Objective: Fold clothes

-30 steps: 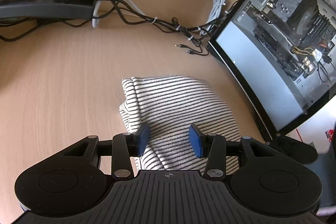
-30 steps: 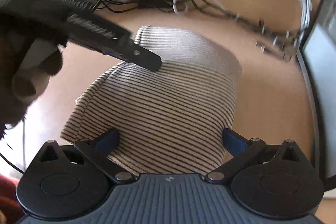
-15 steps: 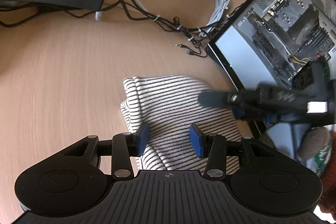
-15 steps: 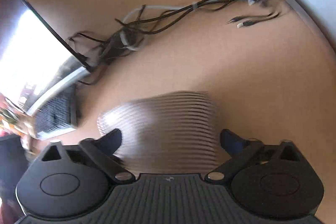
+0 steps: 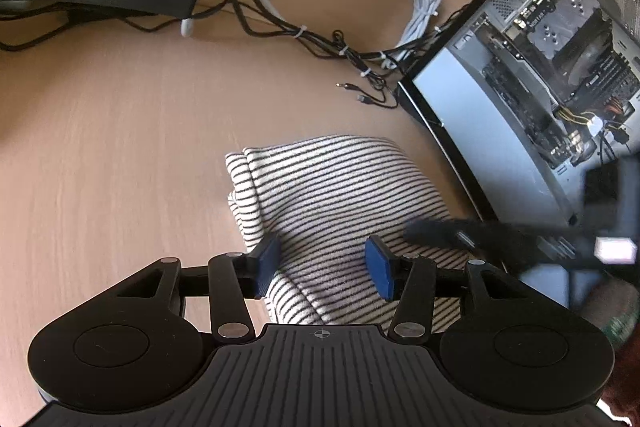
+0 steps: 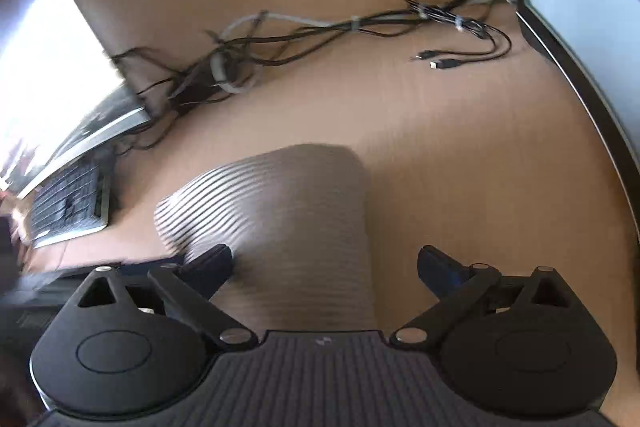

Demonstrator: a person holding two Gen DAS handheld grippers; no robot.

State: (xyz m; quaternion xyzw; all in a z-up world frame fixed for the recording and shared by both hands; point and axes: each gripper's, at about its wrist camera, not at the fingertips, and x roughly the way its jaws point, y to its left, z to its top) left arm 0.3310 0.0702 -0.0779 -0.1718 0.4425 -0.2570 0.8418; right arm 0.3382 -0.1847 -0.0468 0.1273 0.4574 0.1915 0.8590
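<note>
- Striped knit, black on white: the garment (image 5: 340, 203) lies on the wooden surface (image 5: 120, 155) as a compact, layered bundle, with doubled edges showing along its left side in the left wrist view.
- Your left claw (image 5: 322, 267) sits right over the near end of that bundle; the cloth runs straight ahead from between its fingers, its long axis pointing away from you toward the cables (image 5: 312, 39) and slightly right toward the open computer case (image 5: 520, 87).
- The left claw's blue pads (image 5: 266, 263) stand partly apart with striped cloth showing in the gap; they pinch nothing, and whether they touch the fabric you cannot tell from here.
- Your right claw (image 6: 324, 267) is spread wide and grips nothing. In its own blurred view the garment (image 6: 280, 211) lies ahead and toward its left finger, whose tip overlaps the cloth; the right finger is over bare wood (image 6: 460, 167).
- In the left wrist view the right claw's dark, blurred shape (image 5: 480, 239) reaches over the bundle's right edge, so both claws are close, the left more squarely centred.
- Judging by the shape, this fits either a fold partway through or a finished one being let go; the bundle already lies folded and neat.
</note>
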